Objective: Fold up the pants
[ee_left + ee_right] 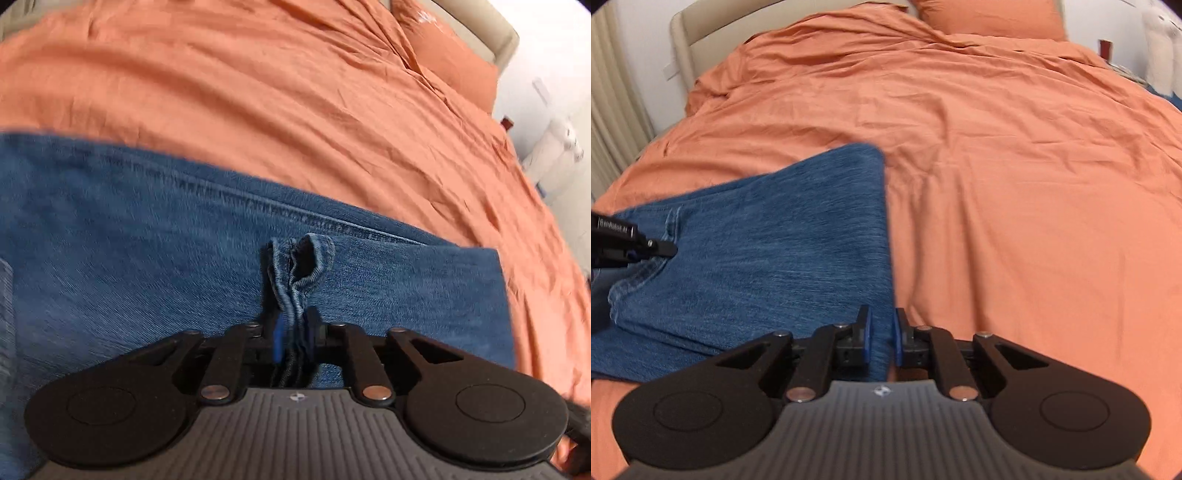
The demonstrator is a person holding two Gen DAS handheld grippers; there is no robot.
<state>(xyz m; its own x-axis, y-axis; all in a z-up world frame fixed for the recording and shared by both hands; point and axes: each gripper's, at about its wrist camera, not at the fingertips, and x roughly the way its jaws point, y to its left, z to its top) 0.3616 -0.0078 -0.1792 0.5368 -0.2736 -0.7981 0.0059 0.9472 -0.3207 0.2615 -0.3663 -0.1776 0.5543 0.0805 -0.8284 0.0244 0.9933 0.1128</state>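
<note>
Blue denim pants lie on an orange bedspread. In the left wrist view my left gripper is shut on a bunched hem of the pants, which sticks up between the blue pads above the flat denim. In the right wrist view my right gripper has its pads closed on the right edge of the pants. The left gripper also shows at the left edge of the right wrist view, over the hem end.
An orange pillow lies at the head of the bed by a beige headboard. A curtain hangs at the left. A white appliance stands beside the bed.
</note>
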